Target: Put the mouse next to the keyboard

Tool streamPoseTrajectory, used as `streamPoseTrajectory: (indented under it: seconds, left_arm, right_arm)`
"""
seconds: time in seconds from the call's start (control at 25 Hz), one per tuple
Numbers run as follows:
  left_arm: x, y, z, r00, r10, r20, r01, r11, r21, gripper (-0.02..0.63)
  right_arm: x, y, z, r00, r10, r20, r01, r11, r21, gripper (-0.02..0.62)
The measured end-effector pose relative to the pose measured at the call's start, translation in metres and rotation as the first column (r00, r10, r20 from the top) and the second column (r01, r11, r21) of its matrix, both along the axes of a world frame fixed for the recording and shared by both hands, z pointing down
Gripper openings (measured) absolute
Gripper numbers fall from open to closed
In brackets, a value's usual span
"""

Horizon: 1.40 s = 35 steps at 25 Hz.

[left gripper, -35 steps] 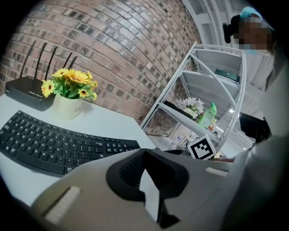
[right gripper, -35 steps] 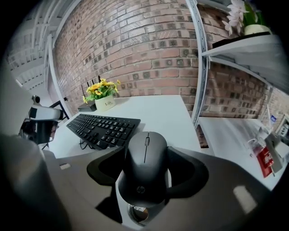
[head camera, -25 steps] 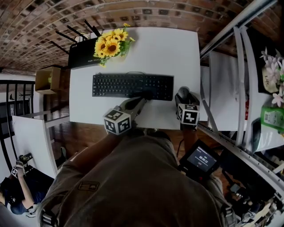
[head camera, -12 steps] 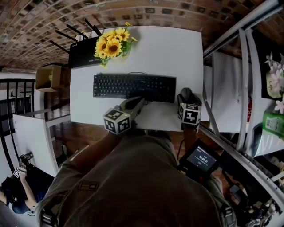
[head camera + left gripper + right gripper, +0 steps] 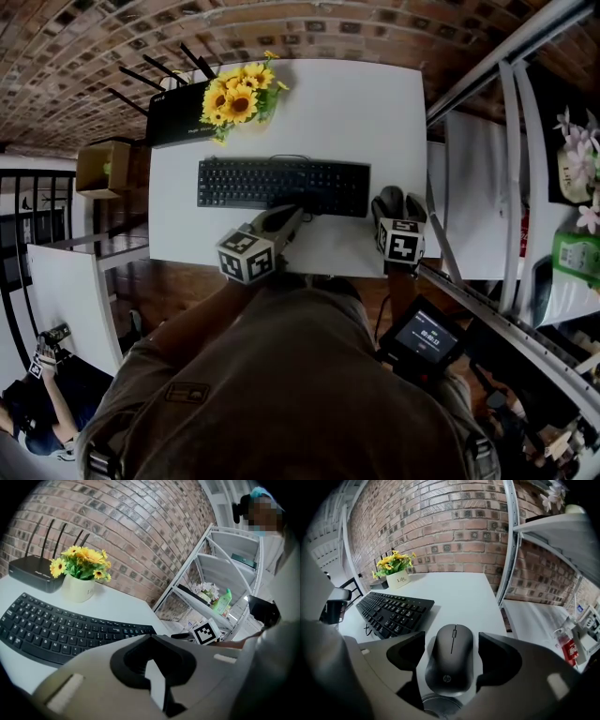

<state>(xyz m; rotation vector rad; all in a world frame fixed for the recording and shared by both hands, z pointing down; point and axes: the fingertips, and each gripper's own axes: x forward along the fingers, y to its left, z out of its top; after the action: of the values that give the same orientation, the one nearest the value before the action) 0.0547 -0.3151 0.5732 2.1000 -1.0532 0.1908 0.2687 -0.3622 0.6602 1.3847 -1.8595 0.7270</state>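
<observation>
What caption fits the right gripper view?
Right gripper opening its fingers around a black oval mouse on the white table beside the black keyboard.

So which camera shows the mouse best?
The right gripper view: the mouse sits central, whole top visible. The head view shows it tiny and largely hidden beside the keyboard; the left gripper view misses it.

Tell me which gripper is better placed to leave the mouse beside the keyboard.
The right gripper: its jaws are opening around the mouse, lying right of the keyboard. The left gripper is shut, at its front edge.
</observation>
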Motion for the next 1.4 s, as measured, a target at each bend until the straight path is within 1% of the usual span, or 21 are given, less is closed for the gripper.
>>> streamPoseTrajectory:
  seconds: [0.08,0.16,0.36,0.48,0.6,0.8,0.96,1.12,1.28,1.4]
  left_arm:
    - [-0.001,0.002,-0.003,1.0,-0.008,0.003,0.008,1.0,0.009,0.0]
    - [-0.002,0.006,-0.005,1.0,-0.02,0.006,0.02,1.0,0.018,0.0]
    - [-0.006,0.025,-0.008,0.998,-0.064,0.013,0.064,0.998,0.03,0.0]
    - [-0.014,0.037,-0.01,0.995,-0.103,0.01,0.102,0.994,0.042,0.0]
    - [-0.027,0.046,-0.012,0.99,-0.138,0.007,0.137,0.989,0.059,0.0]
    - [-0.051,0.068,-0.019,0.985,-0.171,-0.007,0.171,0.981,0.096,0.0]
    - [-0.069,0.094,-0.026,0.984,-0.177,-0.024,0.179,0.975,0.13,0.0]
    - [-0.09,0.128,-0.035,0.982,-0.187,-0.032,0.19,0.97,0.152,0.0]
    - [-0.101,0.163,-0.045,0.982,-0.181,-0.048,0.186,0.967,0.173,0.0]
    - [-0.106,0.188,-0.053,0.985,-0.162,-0.055,0.17,0.966,0.194,0.0]
  right_arm:
    - [-0.001,0.001,-0.009,1.0,-0.009,0.004,0.009,1.0,0.029,0.369]
    - [-0.003,0.003,-0.018,1.0,-0.021,0.007,0.02,0.998,0.062,0.352]
    - [-0.014,0.021,-0.044,0.996,-0.08,0.026,0.076,0.986,0.148,0.265]
    - [-0.03,0.033,-0.056,0.99,-0.129,0.053,0.116,0.974,0.195,0.215]
    - [-0.048,0.043,-0.066,0.983,-0.159,0.086,0.135,0.963,0.233,0.168]
    - [-0.08,0.072,-0.082,0.97,-0.207,0.124,0.167,0.948,0.272,0.121]
    - [-0.103,0.099,-0.097,0.964,-0.218,0.151,0.164,0.937,0.309,0.082]
    - [-0.129,0.136,-0.111,0.953,-0.235,0.193,0.164,0.932,0.324,0.035]
    - [-0.145,0.177,-0.125,0.947,-0.249,0.203,0.171,0.926,0.337,0.015]
    - [-0.156,0.207,-0.133,0.944,-0.255,0.208,0.173,0.922,0.347,0.015]
